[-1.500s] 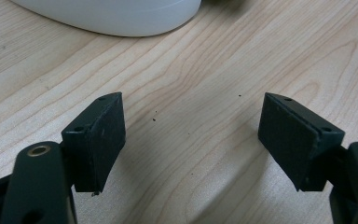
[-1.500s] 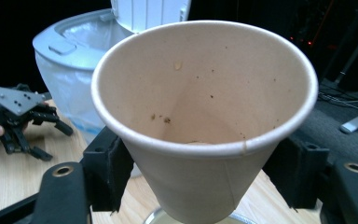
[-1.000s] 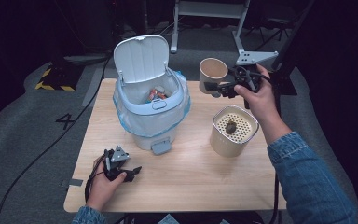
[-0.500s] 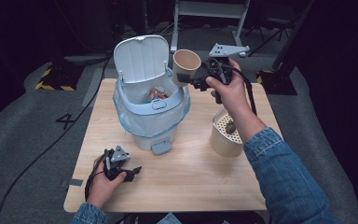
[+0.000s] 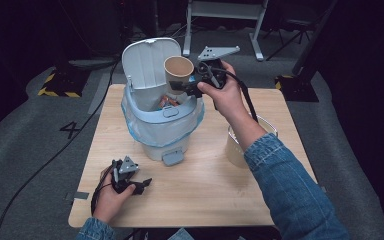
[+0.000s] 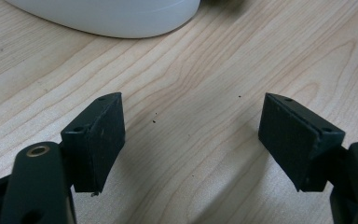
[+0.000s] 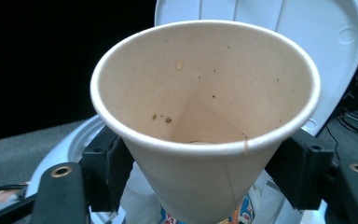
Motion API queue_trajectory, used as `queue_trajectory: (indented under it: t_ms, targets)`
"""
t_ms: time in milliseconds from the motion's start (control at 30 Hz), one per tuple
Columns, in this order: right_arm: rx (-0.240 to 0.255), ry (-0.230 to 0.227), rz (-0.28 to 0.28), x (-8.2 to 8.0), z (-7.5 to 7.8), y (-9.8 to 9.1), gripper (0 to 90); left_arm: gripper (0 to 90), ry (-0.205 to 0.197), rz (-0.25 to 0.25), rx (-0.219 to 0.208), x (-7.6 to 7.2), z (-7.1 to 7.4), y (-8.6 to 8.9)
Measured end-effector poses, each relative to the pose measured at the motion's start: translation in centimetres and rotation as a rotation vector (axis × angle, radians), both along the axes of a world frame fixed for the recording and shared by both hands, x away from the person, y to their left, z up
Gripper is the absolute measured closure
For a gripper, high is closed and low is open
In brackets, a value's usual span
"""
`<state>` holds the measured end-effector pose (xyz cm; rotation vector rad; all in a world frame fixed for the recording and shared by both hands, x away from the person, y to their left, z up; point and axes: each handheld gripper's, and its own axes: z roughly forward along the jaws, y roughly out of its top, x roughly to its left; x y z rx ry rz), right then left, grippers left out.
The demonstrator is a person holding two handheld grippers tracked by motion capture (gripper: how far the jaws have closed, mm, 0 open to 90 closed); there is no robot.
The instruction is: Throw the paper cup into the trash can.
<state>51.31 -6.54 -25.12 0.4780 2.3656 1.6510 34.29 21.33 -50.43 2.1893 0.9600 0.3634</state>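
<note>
Having carried the stained tan paper cup (image 5: 178, 71) leftward, the pinching right tool (image 5: 184, 88) hung over the open pale-blue plastic bin (image 5: 162, 127), ready to drop.

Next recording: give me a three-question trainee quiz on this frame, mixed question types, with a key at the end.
1. True or false: the right gripper is shut on the paper cup.
2. Multiple choice: the cup is held over A) the round beige container, B) the open bin, C) bare table.
3. Fill in: the left gripper, resting on the table near the bin's pedal, has its jaws ____.

Key:
1. True; both pads press the cup's sides in the right gripper view.
2. B; the cup is in front of the raised lid.
3. Open, with nothing between them.
</note>
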Motion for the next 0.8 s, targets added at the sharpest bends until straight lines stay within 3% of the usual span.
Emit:
queue_trajectory:
  t_ms: [300,567,633,667,767,800]
  targets:
    - [-0.06,0.045,0.003,0.4,-0.5,1.6,29.3,23.3,0.001,-0.001,0.001,0.0,0.0,0.0]
    - [-0.148,0.069,0.032,0.5,-1.3,3.1,27.4,23.3,0.001,-0.001,0.001,0.0,0.0,0.0]
    - [-0.172,0.035,0.033,0.3,-1.5,3.5,10.9,23.3,0.001,-0.001,0.001,0.0,0.0,0.0]
    - [-0.174,0.029,0.012,0.2,-1.6,3.7,7.2,23.3,0.001,-0.001,0.001,0.0,0.0,0.0]
    - [-0.191,-0.002,-0.002,0.0,-1.4,3.8,21.8,23.3,0.001,-0.001,0.001,0.0,0.0,0.0]
    - [-0.189,-0.009,-0.005,0.0,-1.3,3.7,15.9,23.3,0.001,-0.001,0.001,0.0,0.0,0.0]
